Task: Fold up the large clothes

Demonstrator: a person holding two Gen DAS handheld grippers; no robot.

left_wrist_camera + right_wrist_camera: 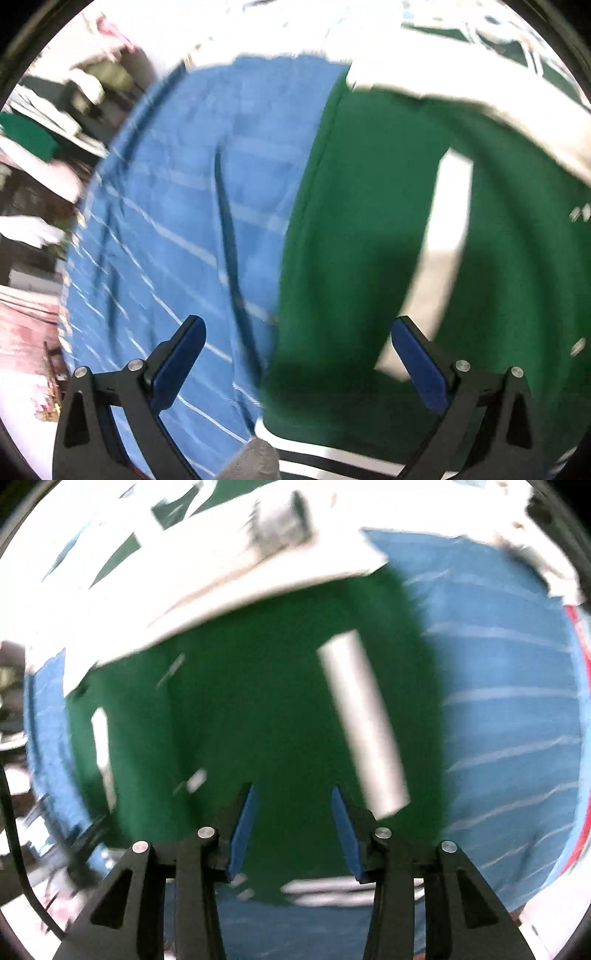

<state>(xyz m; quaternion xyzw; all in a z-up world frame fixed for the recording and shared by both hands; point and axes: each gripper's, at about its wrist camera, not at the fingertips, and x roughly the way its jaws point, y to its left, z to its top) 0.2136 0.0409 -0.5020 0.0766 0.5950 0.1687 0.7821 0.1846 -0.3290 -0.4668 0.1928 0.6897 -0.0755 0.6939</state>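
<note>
A large green garment with white stripes lies spread on a blue striped cloth. Its white-striped hem is near the bottom of the left wrist view. My left gripper is open wide above the garment's left edge and holds nothing. In the right wrist view the green garment fills the middle, with a white stripe on it. My right gripper is open above the garment near its hem and holds nothing. Both views are blurred by motion.
The blue striped cloth covers the work surface. A white edge runs along the far side of the garment. Cluttered shelves and furniture stand at the left. A black cable hangs at the left of the right wrist view.
</note>
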